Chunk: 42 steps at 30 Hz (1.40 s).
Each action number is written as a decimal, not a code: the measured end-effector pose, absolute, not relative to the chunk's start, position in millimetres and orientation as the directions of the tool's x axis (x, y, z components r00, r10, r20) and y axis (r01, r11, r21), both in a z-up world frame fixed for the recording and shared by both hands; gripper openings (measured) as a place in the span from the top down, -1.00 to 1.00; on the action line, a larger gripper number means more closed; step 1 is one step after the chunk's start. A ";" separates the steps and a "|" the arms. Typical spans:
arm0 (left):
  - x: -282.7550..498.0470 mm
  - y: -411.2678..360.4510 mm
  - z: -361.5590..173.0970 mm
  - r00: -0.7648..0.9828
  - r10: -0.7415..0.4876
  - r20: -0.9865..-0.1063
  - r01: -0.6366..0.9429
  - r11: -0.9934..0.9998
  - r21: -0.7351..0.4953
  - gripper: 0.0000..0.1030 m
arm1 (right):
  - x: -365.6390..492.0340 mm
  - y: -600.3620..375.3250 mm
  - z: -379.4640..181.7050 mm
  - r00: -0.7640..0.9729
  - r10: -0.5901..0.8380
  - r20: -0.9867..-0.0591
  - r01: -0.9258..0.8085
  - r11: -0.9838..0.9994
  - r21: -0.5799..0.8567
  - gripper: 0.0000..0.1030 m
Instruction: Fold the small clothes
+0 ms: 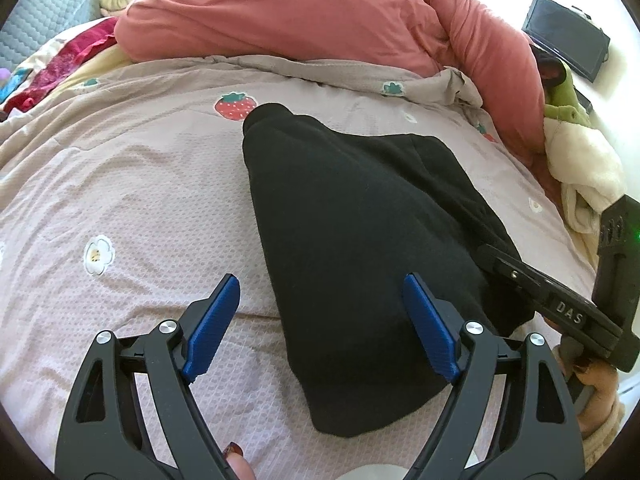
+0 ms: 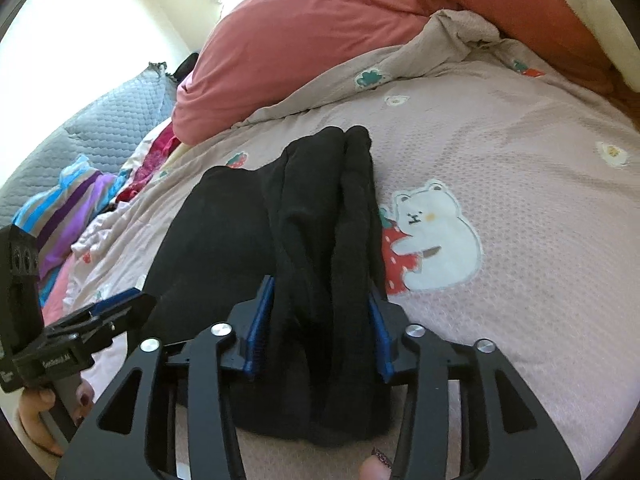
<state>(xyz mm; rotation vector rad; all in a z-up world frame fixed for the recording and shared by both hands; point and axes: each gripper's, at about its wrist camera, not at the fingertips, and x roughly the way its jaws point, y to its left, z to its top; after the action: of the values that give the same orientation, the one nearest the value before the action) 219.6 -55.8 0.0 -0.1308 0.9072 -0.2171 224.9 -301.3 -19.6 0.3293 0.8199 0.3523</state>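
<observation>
A black garment [image 1: 352, 240] lies folded lengthwise on the pink patterned bedspread [image 1: 132, 200]. My left gripper [image 1: 320, 300] is open above its near left edge, holding nothing. My right gripper [image 2: 320, 312] is shut on a bunched fold of the same black garment [image 2: 320, 240], the cloth filling the gap between the blue pads [image 2: 260, 320]. In the left wrist view the right gripper [image 1: 500, 260] reaches in from the right and touches the garment's right edge. In the right wrist view the left gripper [image 2: 116, 304] is at the lower left.
A salmon duvet [image 1: 280, 12] is heaped along the far side of the bed. Coloured clothes [image 2: 68, 208] lie at the left by a grey quilted cushion [image 2: 100, 120]. A cream blanket [image 1: 588, 176] and a dark tablet [image 1: 568, 36] are at the right.
</observation>
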 end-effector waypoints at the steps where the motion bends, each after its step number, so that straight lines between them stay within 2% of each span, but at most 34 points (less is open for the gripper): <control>1: 216.9 -54.6 0.2 0.598 -0.242 -0.764 0.131 0.970 -0.204 -0.48 | 220.3 -302.1 -18.3 0.638 0.420 -0.645 -0.177 0.896 0.408 0.14; 7: 203.7 -53.1 0.1 0.602 -0.239 -0.762 0.137 0.971 -0.196 -0.48 | 197.2 -304.2 -16.6 0.649 0.405 -0.644 -0.191 0.906 0.378 0.09; 8: 201.6 -53.7 0.0 0.600 -0.238 -0.764 0.139 0.971 -0.194 -0.48 | 193.8 -304.5 -16.3 0.647 0.414 -0.640 -0.200 0.902 0.382 0.22; 9: 200.1 -54.7 -0.4 0.599 -0.238 -0.765 0.142 0.971 -0.191 -0.48 | 190.2 -305.1 -16.5 0.643 0.419 -0.641 -0.206 0.901 0.383 0.44; 10: 197.7 -56.8 -1.5 0.595 -0.236 -0.768 0.149 0.972 -0.184 -0.48 | 188.4 -305.5 -16.5 0.640 0.423 -0.641 -0.211 0.900 0.383 0.49; 12: 194.1 -61.0 -6.7 0.591 -0.222 -0.776 0.152 0.975 -0.163 -0.48 | 184.7 -307.6 -16.8 0.641 0.428 -0.637 -0.213 0.897 0.388 0.54; 16: 192.3 -60.4 -17.0 0.582 -0.233 -0.779 0.141 0.973 -0.186 -0.51 | 185.3 -310.2 -26.1 0.650 0.409 -0.641 -0.183 0.902 0.390 0.50; 17: 192.1 -59.2 -18.8 0.576 -0.242 -0.781 0.138 0.970 -0.198 -0.51 | 186.7 -310.9 -31.3 0.647 0.405 -0.646 -0.170 0.903 0.396 0.43; 19: 190.6 -58.8 -18.3 0.576 -0.246 -0.780 0.141 0.969 -0.202 -0.51 | 186.2 -311.9 -35.7 0.648 0.407 -0.644 -0.150 0.897 0.415 0.41; 23: 187.3 -61.0 -13.2 0.584 -0.239 -0.776 0.149 0.971 -0.186 -0.50 | 177.4 -305.3 -23.0 0.673 0.363 -0.645 -0.149 0.920 0.362 0.20; 26: 185.7 -62.7 -11.1 0.586 -0.237 -0.775 0.155 0.971 -0.180 -0.50 | 171.2 -301.8 -16.8 0.686 0.320 -0.653 -0.139 0.939 0.314 -0.11; 28: 184.4 -62.9 -9.3 0.587 -0.240 -0.773 0.159 0.971 -0.180 -0.50 | 165.8 -301.2 -13.1 0.696 0.305 -0.651 -0.136 0.945 0.297 -0.18; 30: 183.6 -63.0 -7.6 0.590 -0.242 -0.770 0.161 0.970 -0.182 -0.50 | 160.7 -301.9 -8.4 0.706 0.288 -0.647 -0.131 0.951 0.281 -0.36; 32: 182.6 -62.9 -5.0 0.594 -0.242 -0.767 0.160 0.970 -0.182 -0.50 | 155.2 -303.2 -2.9 0.720 0.279 -0.636 -0.135 0.954 0.266 -0.37; 34: 180.8 -63.0 -1.9 0.600 -0.244 -0.762 0.162 0.970 -0.183 -0.50 | 150.7 -304.5 3.9 0.733 0.267 -0.626 -0.131 0.958 0.255 -0.50; 37: 176.5 -62.5 4.6 0.611 -0.246 -0.752 0.166 0.969 -0.182 -0.50 | 142.7 -306.0 15.6 0.757 0.257 -0.600 -0.133 0.961 0.244 -0.56; 42: 167.0 -59.6 18.2 0.637 -0.248 -0.730 0.175 0.969 -0.177 -0.50 | 128.7 -304.3 32.8 0.785 0.254 -0.564 -0.154 0.963 0.219 -0.83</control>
<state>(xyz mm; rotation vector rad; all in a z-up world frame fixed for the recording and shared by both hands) 167.0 -59.6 18.2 -0.0923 0.8471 -0.2420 128.7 -304.3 32.8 0.1649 0.6304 0.2214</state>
